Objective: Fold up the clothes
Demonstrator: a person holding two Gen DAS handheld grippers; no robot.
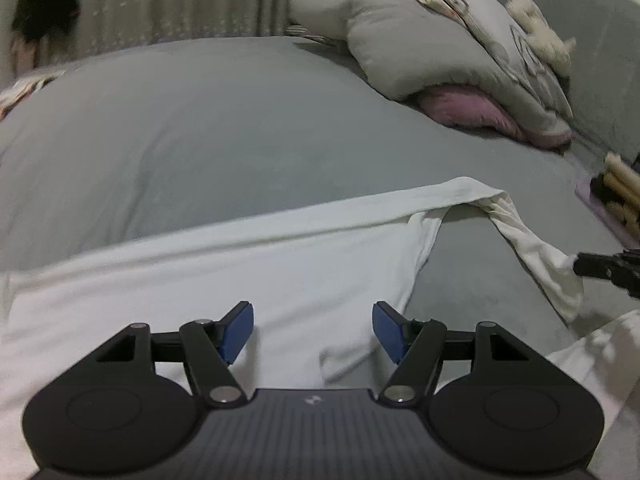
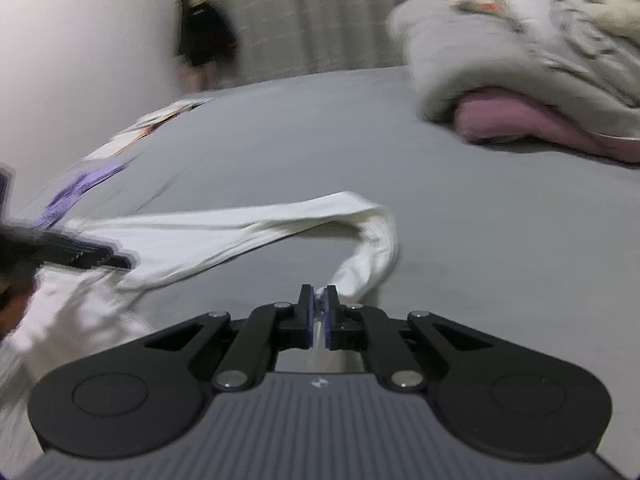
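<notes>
A white long-sleeved garment (image 1: 224, 280) lies spread on the grey bed sheet (image 1: 224, 128). My left gripper (image 1: 313, 330) hovers over its body near the right armpit, open, nothing between its blue pads (image 1: 240, 332). One sleeve (image 1: 536, 252) runs off to the right, where the tip of my right gripper (image 1: 600, 270) holds its end. In the right wrist view my right gripper (image 2: 319, 304) is shut on the cuff of that white sleeve (image 2: 372, 256), which loops back left to the garment body (image 2: 80, 312). The left gripper (image 2: 80, 258) shows blurred at the left edge.
A rumpled grey duvet (image 1: 432, 44) with a pink pillow (image 1: 468, 112) under it lies at the far right of the bed. A pale curtain (image 1: 180, 4) hangs behind. A dark object (image 2: 204, 40) hangs by the wall. Printed papers (image 2: 152, 124) lie on the bed's left edge.
</notes>
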